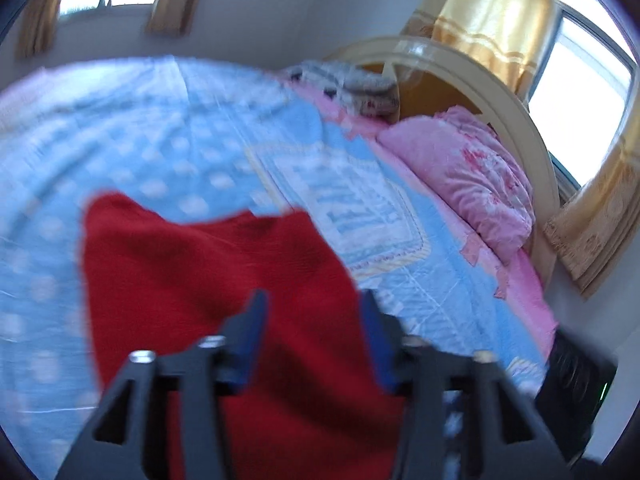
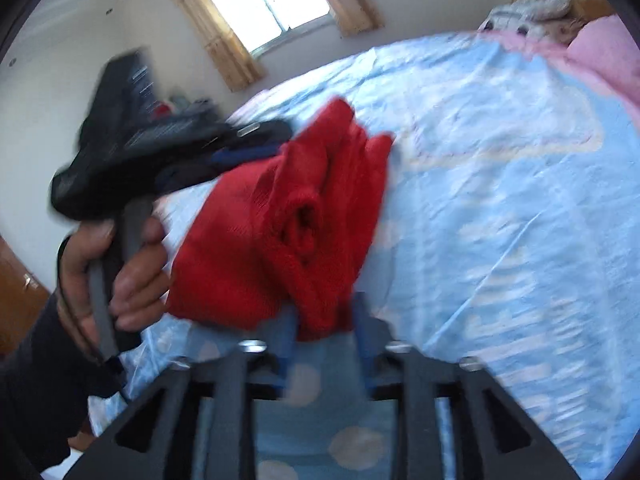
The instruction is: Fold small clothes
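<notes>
While bunched on the bedspread, red garment between fingers of released right tool, left tool likewise.

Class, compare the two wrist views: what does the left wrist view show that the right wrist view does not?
Only the left wrist view: the whole pink pillow and the curved headboard. Only the right wrist view: a hand holding the left gripper, and a bunched cuff on the garment. Both: the red knitted garment lying on the blue bedspread.
</notes>
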`<action>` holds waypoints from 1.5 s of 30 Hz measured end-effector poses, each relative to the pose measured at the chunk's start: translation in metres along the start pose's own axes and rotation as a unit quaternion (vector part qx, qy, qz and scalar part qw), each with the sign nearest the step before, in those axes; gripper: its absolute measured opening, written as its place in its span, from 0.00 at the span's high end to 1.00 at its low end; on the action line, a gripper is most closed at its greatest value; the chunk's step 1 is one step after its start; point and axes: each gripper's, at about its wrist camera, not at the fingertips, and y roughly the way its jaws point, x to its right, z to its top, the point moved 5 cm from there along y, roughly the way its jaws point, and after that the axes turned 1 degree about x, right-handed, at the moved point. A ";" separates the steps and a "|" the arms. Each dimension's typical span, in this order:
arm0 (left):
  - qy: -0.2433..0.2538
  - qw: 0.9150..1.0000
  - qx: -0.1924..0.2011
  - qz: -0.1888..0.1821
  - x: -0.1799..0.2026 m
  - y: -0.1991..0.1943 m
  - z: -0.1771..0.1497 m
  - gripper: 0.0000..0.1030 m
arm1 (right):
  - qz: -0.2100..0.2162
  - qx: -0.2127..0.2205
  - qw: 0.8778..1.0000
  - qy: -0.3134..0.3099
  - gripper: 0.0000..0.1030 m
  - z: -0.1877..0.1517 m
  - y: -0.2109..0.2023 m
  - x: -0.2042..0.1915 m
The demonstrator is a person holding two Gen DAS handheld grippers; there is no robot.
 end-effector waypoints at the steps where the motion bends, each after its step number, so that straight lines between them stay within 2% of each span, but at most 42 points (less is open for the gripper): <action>1: 0.013 1.000 0.014 0.013 -0.002 -0.010 -0.003 0.30 | -0.019 0.023 1.000 -0.003 0.51 0.006 -0.009 0.004; 4: 0.051 0.995 0.041 0.073 -0.014 -0.029 -0.016 0.27 | -0.031 0.064 0.997 0.010 0.50 0.022 -0.026 0.009; 6: 0.058 0.991 0.038 0.113 -0.026 -0.028 -0.025 0.27 | -0.022 0.070 0.997 0.017 0.50 0.037 -0.025 0.008; 8: 0.051 0.990 0.025 0.128 -0.037 -0.024 -0.038 0.27 | -0.020 0.068 0.997 0.006 0.50 0.053 -0.016 -0.001; 10: 0.041 0.991 0.014 0.129 -0.043 -0.019 -0.048 0.27 | -0.015 0.070 0.997 -0.015 0.50 0.066 -0.001 -0.019; 13: 0.033 0.991 0.020 0.130 -0.046 -0.020 -0.055 0.27 | -0.006 0.048 0.998 -0.036 0.51 0.078 0.023 -0.040; 16: 0.026 0.992 0.022 0.124 -0.046 -0.020 -0.055 0.22 | -0.109 -0.007 0.990 -0.085 0.69 0.076 0.063 -0.041; 18: 0.021 0.992 0.021 0.119 -0.047 -0.016 -0.056 0.16 | -0.127 -0.035 0.988 -0.077 0.70 0.067 0.077 -0.029; 23: 0.025 0.993 0.020 0.112 -0.044 -0.015 -0.066 0.09 | -0.132 -0.022 0.990 -0.043 0.69 0.062 0.067 -0.005; 27: 0.026 0.993 0.012 0.117 -0.044 -0.013 -0.070 0.05 | -0.136 -0.022 0.989 -0.045 0.69 0.069 0.064 -0.010; 29: 0.017 0.993 0.012 0.120 -0.048 -0.012 -0.071 0.05 | -0.142 0.013 0.989 -0.047 0.67 0.081 0.050 -0.020; 30: 0.016 0.993 0.011 0.119 -0.048 -0.011 -0.072 0.04 | -0.143 0.031 0.988 -0.053 0.67 0.086 0.045 -0.030; 32: 0.013 0.993 0.008 0.117 -0.048 -0.010 -0.072 0.03 | -0.116 0.051 0.990 -0.062 0.67 0.095 0.041 -0.046; 34: 0.010 0.993 0.005 0.115 -0.049 -0.009 -0.073 0.03 | -0.077 0.041 0.994 -0.071 0.66 0.100 0.049 -0.066; 37: 0.005 0.994 0.001 0.111 -0.050 -0.009 -0.074 0.01 | -0.021 -0.002 0.996 -0.091 0.66 0.097 0.077 -0.088; 39: 0.000 0.994 -0.001 0.107 -0.052 -0.009 -0.074 0.00 | -0.037 -0.032 0.994 -0.096 0.67 0.094 0.097 -0.086; 41: -0.006 0.995 -0.006 0.101 -0.054 -0.008 -0.075 0.00 | -0.070 -0.055 0.993 -0.084 0.67 0.090 0.116 -0.068; 45: -0.007 0.996 -0.015 0.090 -0.052 -0.006 -0.077 0.00 | -0.059 -0.042 0.996 -0.051 0.74 0.088 0.119 -0.041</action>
